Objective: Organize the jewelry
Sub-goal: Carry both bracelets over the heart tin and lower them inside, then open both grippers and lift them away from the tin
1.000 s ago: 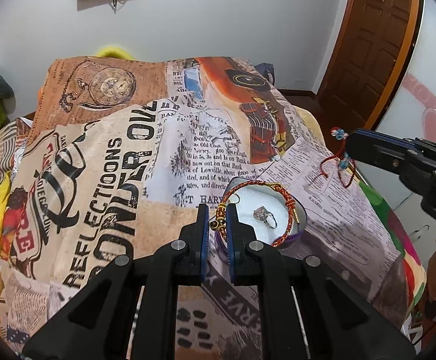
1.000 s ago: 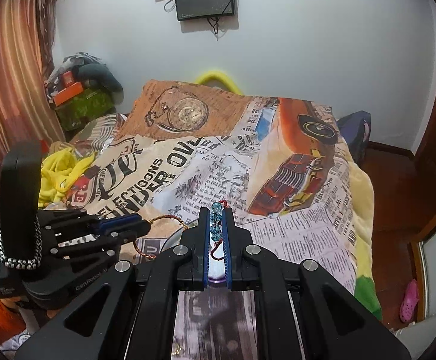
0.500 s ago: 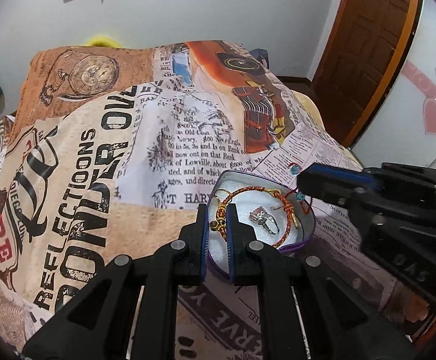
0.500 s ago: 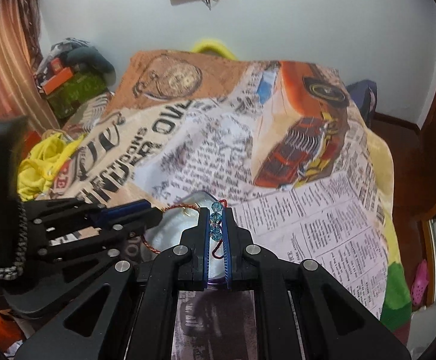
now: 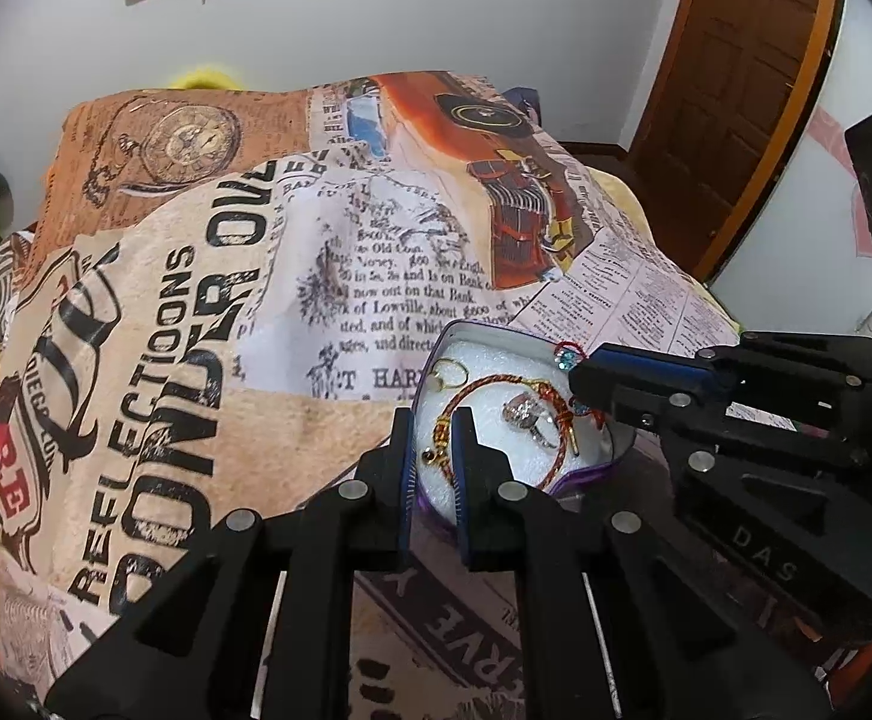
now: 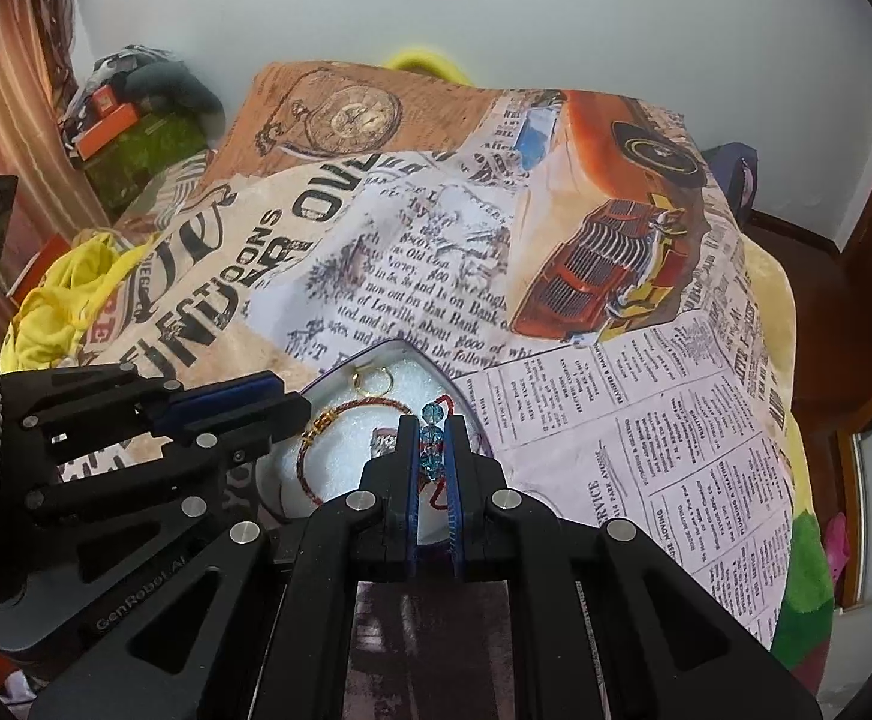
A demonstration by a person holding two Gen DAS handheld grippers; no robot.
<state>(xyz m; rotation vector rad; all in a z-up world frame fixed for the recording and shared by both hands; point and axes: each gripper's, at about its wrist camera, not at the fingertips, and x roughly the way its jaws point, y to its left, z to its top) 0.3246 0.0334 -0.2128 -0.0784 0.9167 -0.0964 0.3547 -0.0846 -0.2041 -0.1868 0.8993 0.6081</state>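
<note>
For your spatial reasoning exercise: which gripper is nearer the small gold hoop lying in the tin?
Left. The left gripper grips the red-gold bracelet just below the gold hoop; the right gripper, holding the blue beads, is farther across the tin.

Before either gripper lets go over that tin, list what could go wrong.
1. The right gripper pinches the blue-bead string at the tin's rim; released there, it may fall outside onto the blanket.
2. The left gripper grips the red-gold bracelet, which circles the ring; pulling it could drag the ring.
3. Both grippers crowd the tin and might bump.
</note>
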